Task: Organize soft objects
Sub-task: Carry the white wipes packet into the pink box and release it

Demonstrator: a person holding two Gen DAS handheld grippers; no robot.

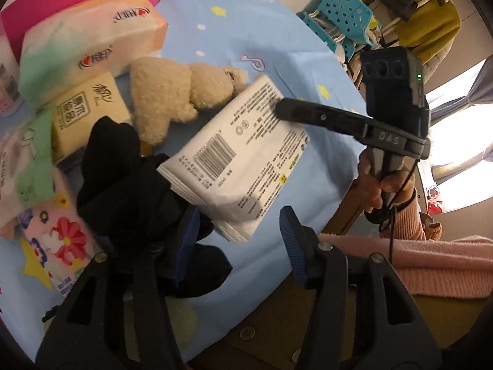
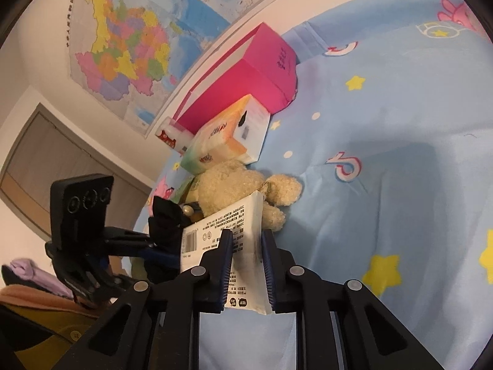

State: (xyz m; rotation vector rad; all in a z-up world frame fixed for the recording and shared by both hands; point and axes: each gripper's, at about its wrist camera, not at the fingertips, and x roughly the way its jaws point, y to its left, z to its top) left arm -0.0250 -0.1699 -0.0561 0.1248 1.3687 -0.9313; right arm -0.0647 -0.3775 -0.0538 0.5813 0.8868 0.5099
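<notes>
My right gripper (image 2: 246, 262) is shut on a white tissue pack (image 2: 243, 246) with a barcode and holds it tilted over the blue sheet. The pack also shows in the left wrist view (image 1: 243, 160), with the right gripper (image 1: 277, 108) on its far edge. My left gripper (image 1: 240, 234) is open. Its left finger (image 1: 185, 243) is buried in a black cloth (image 1: 123, 166); the pack's near corner lies between the jaws. A beige teddy bear (image 1: 166, 92) lies behind the pack, also seen in the right wrist view (image 2: 234, 185).
Several tissue packs lie at the left: an orange-green one (image 1: 89, 37), a yellow one (image 1: 89, 114), a flowered one (image 1: 58, 240). A pink box (image 2: 246, 77) stands by the wall. The blue star-print sheet (image 2: 385, 154) stretches to the right. A turquoise basket (image 1: 339, 15) sits beyond the bed.
</notes>
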